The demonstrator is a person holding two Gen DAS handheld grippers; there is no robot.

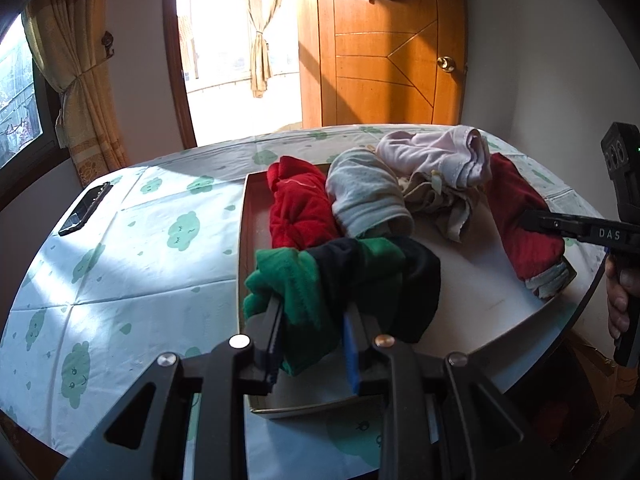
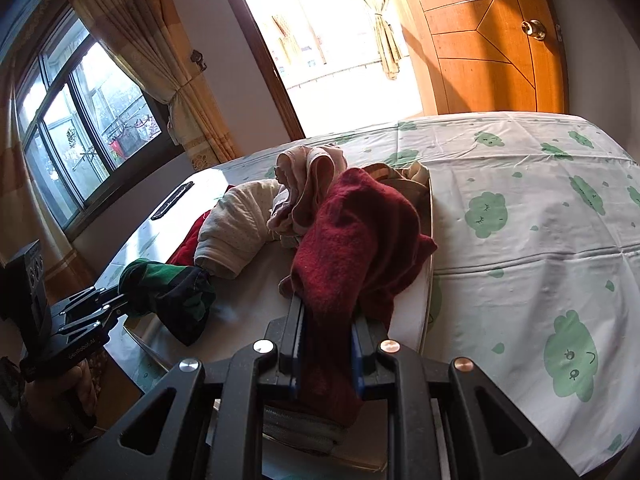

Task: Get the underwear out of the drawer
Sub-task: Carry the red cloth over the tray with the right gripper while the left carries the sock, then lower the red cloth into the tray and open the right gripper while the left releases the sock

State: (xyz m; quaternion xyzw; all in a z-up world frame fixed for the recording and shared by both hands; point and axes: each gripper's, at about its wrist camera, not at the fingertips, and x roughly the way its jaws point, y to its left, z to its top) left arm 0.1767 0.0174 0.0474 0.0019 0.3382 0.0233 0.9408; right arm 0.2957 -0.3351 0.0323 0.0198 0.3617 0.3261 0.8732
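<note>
A shallow drawer box (image 1: 243,240) lies on a table with a white cloth printed with green clouds. In it lie a bright red piece (image 1: 298,208), a grey-white piece (image 1: 364,194), a pink piece (image 1: 436,152) and a beige piece (image 1: 444,204). My left gripper (image 1: 316,312) is shut on green and black underwear (image 1: 344,276), held above the drawer's near left corner; it also shows in the right wrist view (image 2: 168,296). My right gripper (image 2: 326,320) is shut on dark red underwear (image 2: 360,232) at the drawer's right side, seen in the left wrist view (image 1: 520,220).
A black phone (image 1: 86,208) lies at the table's far left edge. The tablecloth (image 2: 540,240) spreads right of the drawer. A wooden door (image 1: 392,48), a bright doorway and curtained windows stand behind the table.
</note>
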